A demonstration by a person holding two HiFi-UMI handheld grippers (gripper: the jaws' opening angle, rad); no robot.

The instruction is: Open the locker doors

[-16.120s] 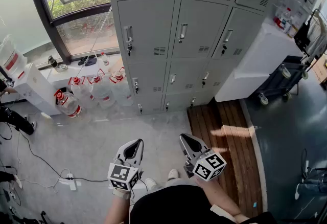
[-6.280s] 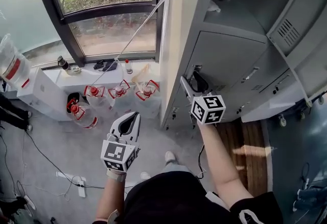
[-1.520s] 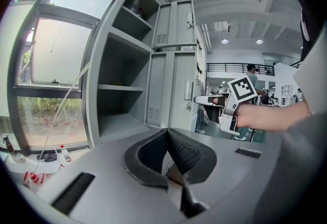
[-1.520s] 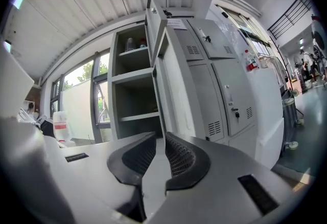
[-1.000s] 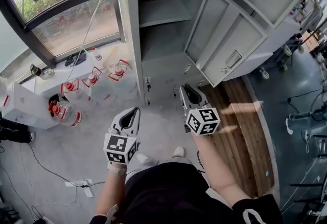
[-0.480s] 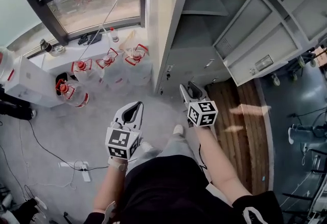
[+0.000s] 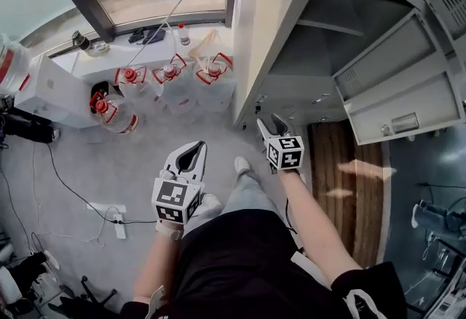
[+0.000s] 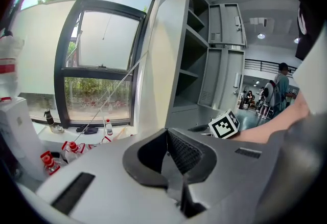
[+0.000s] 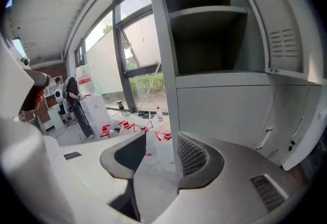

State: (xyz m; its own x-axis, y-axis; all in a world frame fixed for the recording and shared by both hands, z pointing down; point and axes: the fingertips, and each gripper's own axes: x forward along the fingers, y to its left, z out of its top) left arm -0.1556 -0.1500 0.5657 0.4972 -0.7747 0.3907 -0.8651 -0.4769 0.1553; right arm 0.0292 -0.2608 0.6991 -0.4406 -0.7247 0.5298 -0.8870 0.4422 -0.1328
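Right gripper (image 7: pixel 269 123) is hanging just in front of the locker (image 7: pixel 271 19), its jaws having just been opening, now apart with nothing between them. Left gripper (image 7: pixel 191 151) is hovering over the floor (image 7: pixel 87 164), jaws together, empty. Upper locker doors (image 7: pixel 408 84) are standing open.

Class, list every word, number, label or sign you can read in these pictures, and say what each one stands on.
No text here can be read.
Small plate on the open locker door: too small to read.
Water jugs: red markings, no legible lettering.
Marker cubes: black-and-white square patterns only, no words or numbers.
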